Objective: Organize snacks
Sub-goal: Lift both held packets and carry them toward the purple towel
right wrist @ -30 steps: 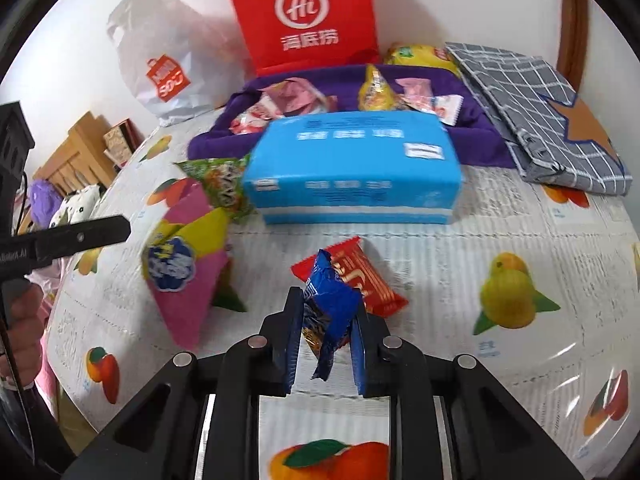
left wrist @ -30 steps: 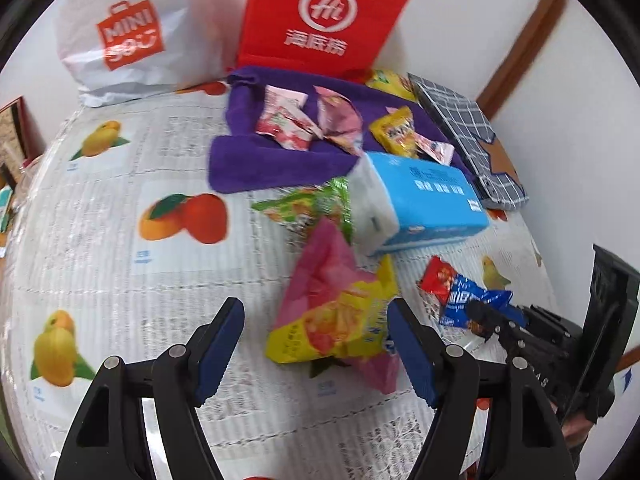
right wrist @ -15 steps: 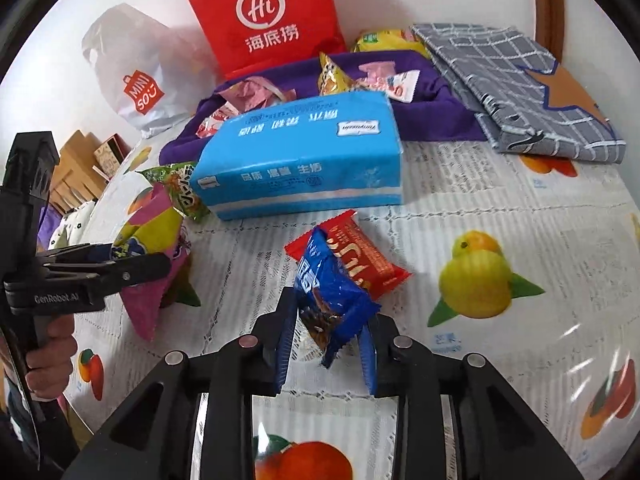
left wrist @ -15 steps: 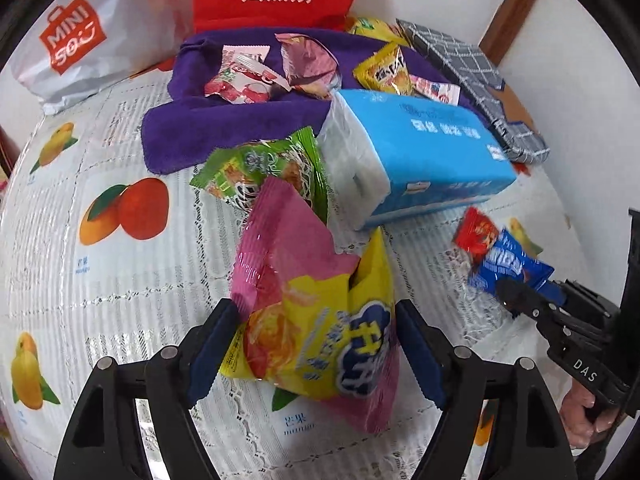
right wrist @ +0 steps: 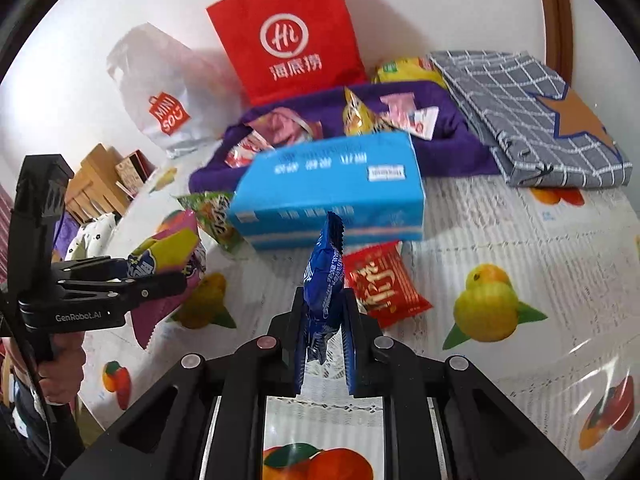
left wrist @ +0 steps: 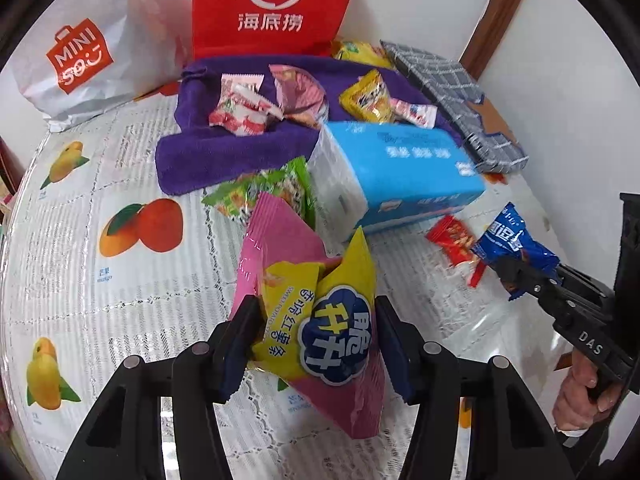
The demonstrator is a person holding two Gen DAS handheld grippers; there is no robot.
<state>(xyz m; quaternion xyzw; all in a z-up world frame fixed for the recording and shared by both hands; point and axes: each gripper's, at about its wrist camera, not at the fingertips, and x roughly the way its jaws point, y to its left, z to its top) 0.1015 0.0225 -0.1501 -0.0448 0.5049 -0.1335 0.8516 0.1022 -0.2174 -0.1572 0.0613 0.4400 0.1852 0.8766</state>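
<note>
Where the fruit-printed lace-pattern tabletop (left wrist: 120, 288) carries the stock, entries run as follows. Left tool (left wrist: 316, 340): jaws closing, blue pads pressed on both sides of a crinkled pink-and-yellow foil snack bag with a blue cloud logo (left wrist: 320, 320), which stands between them near the front of the tabletop. Right tool (right wrist: 324, 332): jaws together, clamped on a small blue foil snack packet (right wrist: 324, 276), held upright on edge. Small red foil snack packet (right wrist: 380, 284): flat on the tabletop, just beside the blue packet. Green foil snack bag (left wrist: 264, 196): lying against the left end of a blue-and-white soft tissue pack (left wrist: 392, 176). Purple plush towel (left wrist: 200, 160): behind the tissue pack, bearing several pink, red-and-white and yellow snack packets (left wrist: 248, 112). Red paper carrier bag with white logo (left wrist: 272, 4) and white plastic shopping bag with red logo (left wrist: 80, 60): upright against the wall. Grey checked folded cloth (right wrist: 532, 116): right rear, just beside the towel. A person's hand (left wrist: 580, 392) grips the right tool's handle.
</note>
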